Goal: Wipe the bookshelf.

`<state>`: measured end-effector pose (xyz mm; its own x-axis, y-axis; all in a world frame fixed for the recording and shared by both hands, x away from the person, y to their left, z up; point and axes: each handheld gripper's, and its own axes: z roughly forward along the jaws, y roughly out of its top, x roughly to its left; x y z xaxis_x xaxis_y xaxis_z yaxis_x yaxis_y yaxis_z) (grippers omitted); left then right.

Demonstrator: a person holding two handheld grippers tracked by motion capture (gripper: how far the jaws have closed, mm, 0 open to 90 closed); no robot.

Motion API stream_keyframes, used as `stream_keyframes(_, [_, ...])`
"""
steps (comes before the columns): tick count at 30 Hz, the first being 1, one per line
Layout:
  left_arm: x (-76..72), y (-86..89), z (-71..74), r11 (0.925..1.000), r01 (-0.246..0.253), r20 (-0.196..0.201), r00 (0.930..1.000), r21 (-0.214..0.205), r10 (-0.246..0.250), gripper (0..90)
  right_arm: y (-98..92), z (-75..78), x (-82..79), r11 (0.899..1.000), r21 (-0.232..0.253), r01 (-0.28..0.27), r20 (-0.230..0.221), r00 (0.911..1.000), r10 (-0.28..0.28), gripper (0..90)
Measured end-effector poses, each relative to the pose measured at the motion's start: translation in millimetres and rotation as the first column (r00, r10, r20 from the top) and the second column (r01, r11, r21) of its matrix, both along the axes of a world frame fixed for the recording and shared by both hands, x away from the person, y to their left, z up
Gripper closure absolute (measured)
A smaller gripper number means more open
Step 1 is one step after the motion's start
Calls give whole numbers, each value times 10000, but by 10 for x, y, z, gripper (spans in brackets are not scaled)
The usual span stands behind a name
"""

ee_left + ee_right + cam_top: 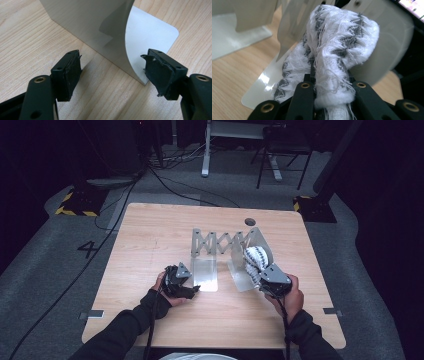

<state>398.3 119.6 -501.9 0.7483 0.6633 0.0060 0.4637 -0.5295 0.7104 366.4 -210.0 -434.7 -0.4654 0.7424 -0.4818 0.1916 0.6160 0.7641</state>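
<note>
My left gripper (192,290) sits at about seven o'clock on the pale rectangular wooden table (150,235), its black jaws released and standing wide apart with nothing pinched between them. In the left gripper view the worn pads (71,72) flank the near corner of the left plate (150,37) of the silver metal expanding bookend rack (220,242); that upright sheet rises between the jaws at twelve o'clock, close to the right pad, though I cannot tell whether it touches. The plate's flat foot lies on the wood toward one o'clock from the jaws.

Moving toward the centre of the table, the rack's scissor lattice spans between its two L-shaped end plates, and a small round dark hole (249,222) shows in the tabletop at about one o'clock from the rack.

Farther right, my right gripper (265,279) is at about five o'clock on the table, clenched on a white knitted cloth with grey zigzag stripes (255,260). In the right gripper view the jaws are squeezed tight together on a bunched fold of this fabric (337,55), loose threads fraying out around the pinch. The cloth bulges up from the jaws toward twelve o'clock and rests against the rack's right end plate (392,37), with part of it draped over that plate's shiny foot (262,82) at about eight o'clock from the grip. The person's hand (290,297) wraps the gripper body, dark sleeve trailing toward the table's near edge.
</note>
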Motion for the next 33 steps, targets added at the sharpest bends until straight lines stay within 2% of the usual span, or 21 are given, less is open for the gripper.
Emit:
stream_keyframes(2, [0,0,0,10000,3,2,10000,1,-3,294,-14,142,-85,10000,54,-21,580,9983,18,794])
stream_keyframes(4, [0,0,0,10000,0,1,10000,0,0,294,-45,273,-143,9995,307,-26,892,9960,-2,795])
stream_keyframes(7, [0,0,0,10000,1,3,10000,2,-1,294,-91,389,-200,9989,470,5,1266,9919,-65,794])
stream_keyframes(10, [0,0,0,10000,1,2,10000,0,-1,294,-134,466,-236,9982,591,49,1451,9893,-134,794])
stream_keyframes(14, [0,0,0,10000,4,-1,10000,-3,-4,294,-119,452,-247,9992,407,16,1415,9899,-73,794])
stream_keyframes(19, [0,0,0,10000,2,1,10000,-4,-2,294,-47,342,-216,9998,-76,-157,1059,9942,164,794])
stream_keyframes(24, [0,0,0,10000,1,1,10000,-1,-1,294,76,120,-145,9960,-752,-481,427,9978,514,793])
stream_keyframes(28, [0,0,0,10000,2,1,10000,-1,-2,294,185,-111,-24,9891,-1059,-1023,-305,9946,996,793])
stream_keyframes(33, [0,0,0,10000,0,2,10000,-1,0,294,266,-328,130,9843,-1319,-1173,-1052,9890,1037,791])
